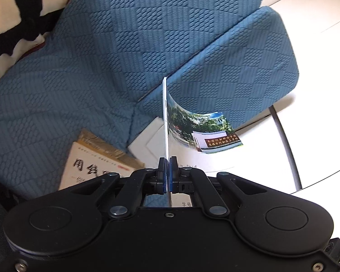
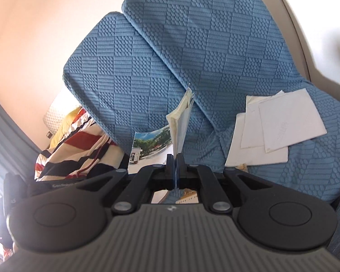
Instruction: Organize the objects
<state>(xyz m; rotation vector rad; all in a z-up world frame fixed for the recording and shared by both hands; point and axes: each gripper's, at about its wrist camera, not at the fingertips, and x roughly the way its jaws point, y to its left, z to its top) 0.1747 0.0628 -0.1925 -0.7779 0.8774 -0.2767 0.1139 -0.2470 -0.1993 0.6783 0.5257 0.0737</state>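
Observation:
In the left wrist view my left gripper (image 1: pixel 167 172) is shut on the thin edge of a soft booklet (image 1: pixel 206 131). Its cover, printed with a photo of trees and a gate, curls off to the right. In the right wrist view my right gripper (image 2: pixel 175 163) is shut on a booklet (image 2: pixel 181 117) with the same photo cover. Its pages fan upward and the cover droops to the left. Both hold it in the air above a blue quilted sofa (image 1: pixel 102 56). A tan book with black calligraphy (image 1: pixel 95 165) lies on the seat, low on the left.
Several white paper sheets (image 2: pixel 283 122) lie overlapped on the sofa seat at right. A striped red, black and cream blanket (image 2: pixel 79 147) is heaped at the sofa's left end. A white sheet (image 1: pixel 147 142) lies beside the tan book. White floor tiles (image 1: pixel 317 11) show beyond the cushions.

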